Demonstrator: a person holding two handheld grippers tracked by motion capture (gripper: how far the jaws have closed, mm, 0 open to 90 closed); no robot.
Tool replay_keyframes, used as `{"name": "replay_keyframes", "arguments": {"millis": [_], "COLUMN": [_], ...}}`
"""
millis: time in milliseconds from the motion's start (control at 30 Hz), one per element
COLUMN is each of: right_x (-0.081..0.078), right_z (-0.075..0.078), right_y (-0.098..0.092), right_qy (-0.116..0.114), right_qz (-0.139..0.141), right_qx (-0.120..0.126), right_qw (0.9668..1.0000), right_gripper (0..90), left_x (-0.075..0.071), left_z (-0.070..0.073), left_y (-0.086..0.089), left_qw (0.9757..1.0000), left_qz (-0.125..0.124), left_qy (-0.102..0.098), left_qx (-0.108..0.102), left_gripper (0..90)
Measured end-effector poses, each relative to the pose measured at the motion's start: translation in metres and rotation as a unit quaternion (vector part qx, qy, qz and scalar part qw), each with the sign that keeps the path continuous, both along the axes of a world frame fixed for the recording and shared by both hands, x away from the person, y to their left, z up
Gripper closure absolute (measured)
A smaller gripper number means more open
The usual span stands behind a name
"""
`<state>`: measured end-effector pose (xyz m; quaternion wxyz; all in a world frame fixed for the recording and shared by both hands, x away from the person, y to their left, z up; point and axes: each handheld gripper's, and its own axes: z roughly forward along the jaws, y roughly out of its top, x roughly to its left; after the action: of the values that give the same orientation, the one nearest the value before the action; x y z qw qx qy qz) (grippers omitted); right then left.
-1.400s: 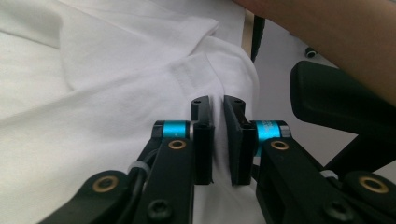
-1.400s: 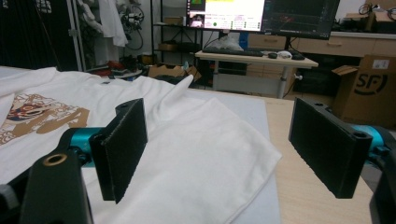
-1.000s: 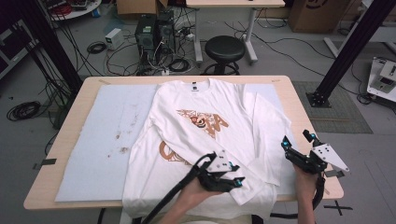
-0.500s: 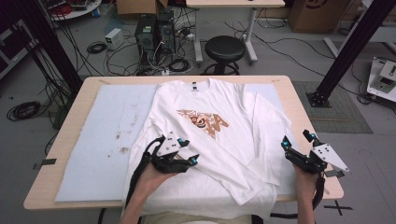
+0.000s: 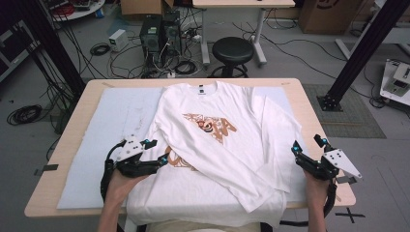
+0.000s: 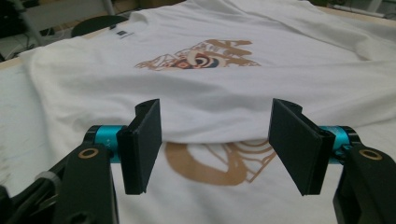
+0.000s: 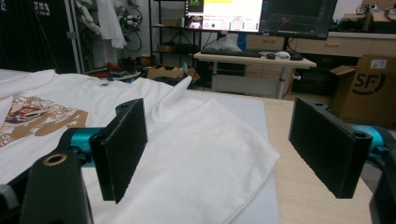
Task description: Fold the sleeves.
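Long-sleeved white T-shirt lies face up on the white pad that covers the counter, collar toward the far edge, hem toward us and hanging a little over the near edge. One sleeve is folded across the body, running on a diagonal from the far left shoulder down to the near right; it covers part of the brown print. The garment's long axis runs from us to the far edge.

Left gripper sits at the shirt's left side, low on the body, pointing right across the cloth. Its jaws have just been opening and stand wide, with nothing pinched between them; in the left gripper view the folded sleeve's edge lies just ahead of the pads, crossing from side to side.

Right gripper hovers off the shirt's right side, over the counter's near right corner, jaws wide apart and empty. In the right gripper view the right sleeve's fold lies ahead and to the left of the jaws.

We judge the left gripper nearer the cloth; any pinch of the crossed sleeve falls to it.
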<state>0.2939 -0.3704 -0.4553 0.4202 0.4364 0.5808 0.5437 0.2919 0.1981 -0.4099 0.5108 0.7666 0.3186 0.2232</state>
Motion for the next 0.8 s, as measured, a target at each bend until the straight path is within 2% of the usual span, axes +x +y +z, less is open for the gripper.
{"name": "replay_keyframes", "arguments": {"millis": [100, 133, 333, 600, 800], "right_x": [0.000, 0.000, 0.000, 0.000, 0.001], "right_z": [0.000, 0.000, 0.000, 0.000, 0.000], "right_y": [0.000, 0.000, 0.000, -0.001, -0.001], "right_qy": [-0.001, -0.001, 0.000, -0.001, -0.001], "right_qz": [0.000, 0.000, 0.000, 0.000, 0.001], "right_qx": [-0.001, -0.001, 0.001, 0.002, 0.000], "right_qw": [1.0000, 1.0000, 1.0000, 1.0000, 1.0000], "right_gripper": [19.8, 19.8, 19.8, 19.8, 19.7], "left_x": [-0.001, -0.001, -0.003, -0.003, -0.003], "left_z": [-0.001, -0.001, 0.000, -0.009, -0.016], "left_y": [0.016, 0.016, 0.044, 0.078, 0.094], "left_qw": [0.9998, 0.9998, 0.9982, 0.9947, 0.9914], "left_qz": [0.021, 0.021, 0.057, 0.098, 0.125], "left_qy": [0.000, 0.000, -0.010, -0.011, -0.007], "left_qx": [-0.004, -0.004, -0.013, -0.030, -0.040], "left_gripper": [35.1, 35.1, 34.8, 34.8, 34.8]}}
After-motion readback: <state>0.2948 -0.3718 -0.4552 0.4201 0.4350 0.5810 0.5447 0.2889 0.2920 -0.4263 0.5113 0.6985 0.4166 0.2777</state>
